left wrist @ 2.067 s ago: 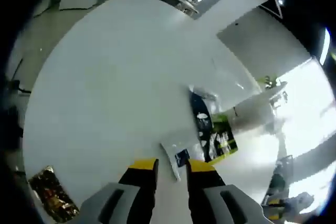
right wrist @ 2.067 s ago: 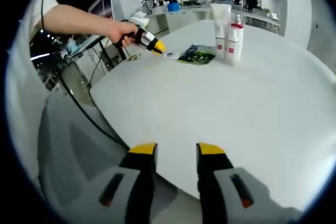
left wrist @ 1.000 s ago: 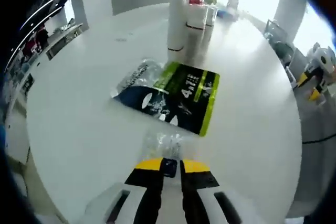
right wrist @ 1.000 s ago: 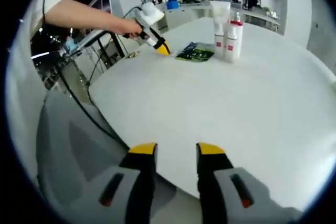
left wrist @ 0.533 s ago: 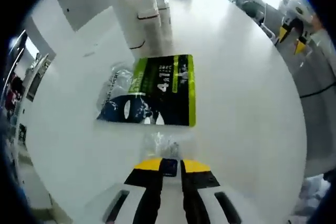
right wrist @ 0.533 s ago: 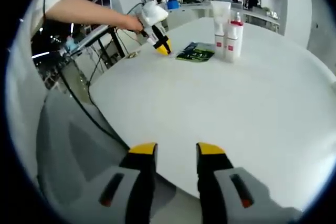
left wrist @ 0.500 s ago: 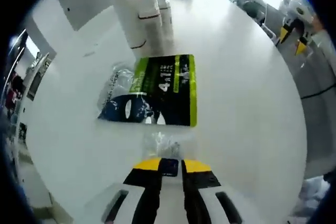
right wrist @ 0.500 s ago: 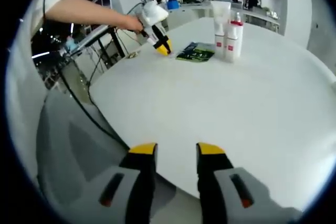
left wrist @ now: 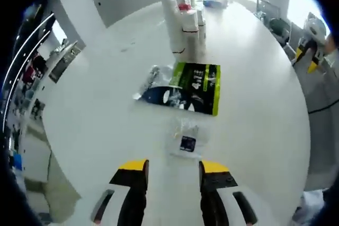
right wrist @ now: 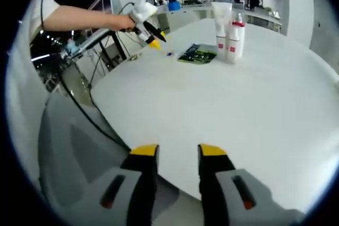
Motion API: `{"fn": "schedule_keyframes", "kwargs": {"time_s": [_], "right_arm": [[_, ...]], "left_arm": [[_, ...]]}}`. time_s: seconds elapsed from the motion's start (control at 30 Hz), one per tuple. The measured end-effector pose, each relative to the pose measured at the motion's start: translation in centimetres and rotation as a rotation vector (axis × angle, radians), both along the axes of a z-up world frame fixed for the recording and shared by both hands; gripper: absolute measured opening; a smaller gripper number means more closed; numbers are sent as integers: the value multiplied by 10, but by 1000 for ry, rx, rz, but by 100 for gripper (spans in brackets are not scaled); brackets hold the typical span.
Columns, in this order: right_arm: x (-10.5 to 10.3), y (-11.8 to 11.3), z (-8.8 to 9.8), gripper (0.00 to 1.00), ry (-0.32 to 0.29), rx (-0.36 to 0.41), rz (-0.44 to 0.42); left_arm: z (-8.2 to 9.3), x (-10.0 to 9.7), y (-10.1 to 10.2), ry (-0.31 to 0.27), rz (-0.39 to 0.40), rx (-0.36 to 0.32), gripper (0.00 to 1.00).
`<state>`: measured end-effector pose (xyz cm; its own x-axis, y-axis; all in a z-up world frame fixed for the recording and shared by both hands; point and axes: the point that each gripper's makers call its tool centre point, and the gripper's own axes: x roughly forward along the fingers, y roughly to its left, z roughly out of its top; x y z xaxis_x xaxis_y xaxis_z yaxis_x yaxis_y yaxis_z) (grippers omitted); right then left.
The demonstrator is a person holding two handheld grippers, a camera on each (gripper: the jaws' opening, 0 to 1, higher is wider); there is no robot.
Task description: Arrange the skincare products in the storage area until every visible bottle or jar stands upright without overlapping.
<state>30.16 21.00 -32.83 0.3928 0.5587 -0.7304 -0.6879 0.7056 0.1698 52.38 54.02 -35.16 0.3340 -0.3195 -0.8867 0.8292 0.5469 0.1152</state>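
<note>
A small clear sachet with a dark blue label [left wrist: 185,137] lies flat on the round white table [left wrist: 95,109], just beyond my left gripper [left wrist: 174,166], which is open and holds nothing. Past it lie a green and black packet [left wrist: 193,86] and a clear crinkled packet [left wrist: 155,75]. A white tube [left wrist: 174,22] and two bottles with red labels [left wrist: 192,25] stand upright behind them. In the right gripper view, my right gripper [right wrist: 178,153] is open over the table's near edge, far from the packet [right wrist: 197,54], the sachet [right wrist: 169,54] and the bottles [right wrist: 232,35].
A person's arm [right wrist: 79,18] holds the left gripper [right wrist: 151,38] above the table's far left edge. Cables and stands [right wrist: 90,62] hang beside the table. The right gripper [left wrist: 306,56] shows past the table's right edge. Wide bare tabletop [right wrist: 238,104] lies between the grippers.
My left gripper has opened and let go of the small sachet, which now lies on the table, and the gripper has drawn back from it. The right gripper has not moved.
</note>
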Motion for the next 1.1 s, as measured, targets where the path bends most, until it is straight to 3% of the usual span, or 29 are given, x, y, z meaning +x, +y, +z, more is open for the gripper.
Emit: {"fn": "schedule_keyframes", "kwargs": {"time_s": [0.1, 0.17, 0.3, 0.43, 0.53, 0.6, 0.67, 0.7, 0.77, 0.83, 1.0, 1.1], "right_arm": [[-1, 1, 0, 31, 0, 0, 9], [-2, 2, -1, 31, 2, -1, 15], [-3, 3, -1, 31, 9, -3, 21], [-4, 4, -2, 31, 12, -4, 27], [-4, 3, -2, 31, 13, -2, 25], [-3, 2, -2, 31, 17, 1, 19], [-3, 2, -2, 31, 17, 2, 17], [-3, 2, -2, 31, 19, 2, 17], [-4, 2, -2, 31, 18, 1, 20], [-4, 2, -2, 31, 17, -2, 23], [-4, 2, -2, 31, 17, -5, 26], [-5, 2, -3, 31, 17, -5, 28]], "left_arm": [[-5, -19, 58, 58, 125, 47, 41], [-5, -29, 78, 88, 206, 41, 45], [-11, -45, 100, 124, 213, 102, 57], [-19, -55, 102, 144, 183, 127, 68], [-31, -66, 100, 193, 167, 145, 70], [-40, -72, 103, 215, 150, 182, 67], [-37, -73, 100, 242, 160, 146, 63], [-36, -68, 102, 226, 207, 139, 63], [-35, -67, 103, 227, 195, 135, 61], [-35, -73, 98, 268, 198, 109, 57], [-34, -68, 101, 248, 208, 112, 51], [-33, -69, 99, 245, 217, 106, 40]]}}
